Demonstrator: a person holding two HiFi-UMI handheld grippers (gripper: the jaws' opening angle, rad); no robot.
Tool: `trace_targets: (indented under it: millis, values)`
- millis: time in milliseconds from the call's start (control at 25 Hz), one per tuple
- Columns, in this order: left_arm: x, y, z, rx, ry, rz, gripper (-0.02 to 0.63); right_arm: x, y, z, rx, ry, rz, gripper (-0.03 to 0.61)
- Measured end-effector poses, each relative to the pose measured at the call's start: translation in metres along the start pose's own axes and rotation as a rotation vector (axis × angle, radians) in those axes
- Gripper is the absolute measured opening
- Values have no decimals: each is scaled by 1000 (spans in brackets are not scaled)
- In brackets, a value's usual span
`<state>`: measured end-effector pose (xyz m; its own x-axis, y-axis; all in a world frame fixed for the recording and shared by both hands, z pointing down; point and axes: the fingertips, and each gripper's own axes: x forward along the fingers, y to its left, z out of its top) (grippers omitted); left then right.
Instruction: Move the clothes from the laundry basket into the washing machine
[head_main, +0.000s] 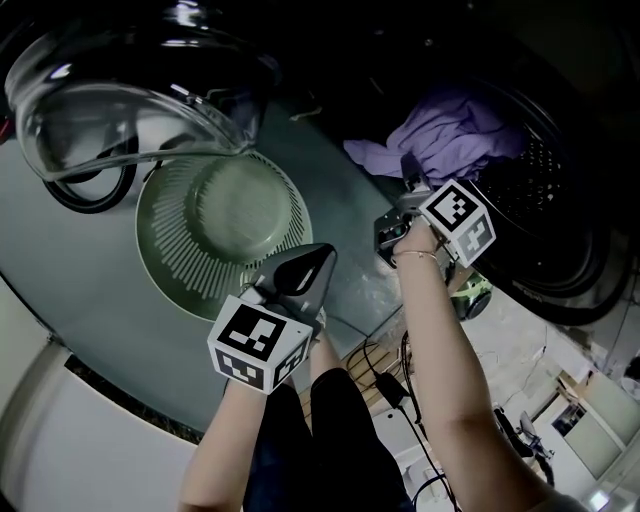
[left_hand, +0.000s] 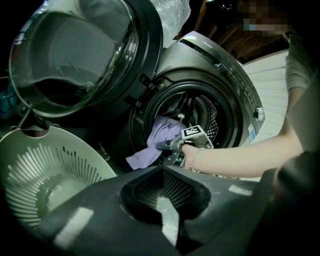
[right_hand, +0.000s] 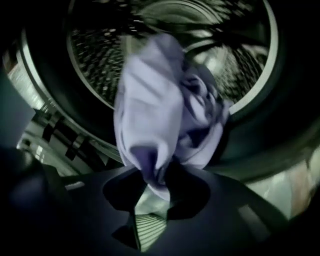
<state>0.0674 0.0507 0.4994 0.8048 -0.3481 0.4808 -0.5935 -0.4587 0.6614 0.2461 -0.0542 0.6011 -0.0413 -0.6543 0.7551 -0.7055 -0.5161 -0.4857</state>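
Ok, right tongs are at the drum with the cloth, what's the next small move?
Probably push the right tongs deeper into the drum before opening: they are shut on the cloth, and part of it hangs out over the door rim.

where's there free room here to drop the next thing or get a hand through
The laundry basket, inside its slotted wall, looks bare. The drum is open beyond the purple garment, back to its perforated wall. Crowded: the door opening's rim, where the right gripper is shut on that garment and it drapes outward.
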Motion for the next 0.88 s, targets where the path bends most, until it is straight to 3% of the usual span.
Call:
trace_targets:
  millis: [120,280,600,760,840,880]
  values:
    - [-2,-1,5,1,-13,-3,6,-18,14,36,-144,-112,34,114]
    - [-2,-3,9,4,-22,-7,6,-33,20,89,-203,-271,4,109]
    - [3,-15,19,-12,-63,-32,6,-55,12,172,-181,-538,-45,103]
    - [5,-19,15,-12,-59,-35,6,-56,7,190,-202,-578,-75,103]
    - [5,-18,13,-11,-51,-32,6,-45,2,183,-200,-535,-74,116]
    - [5,-17,12,-10,-48,-30,6,-38,-1,176,-198,-499,-75,154]
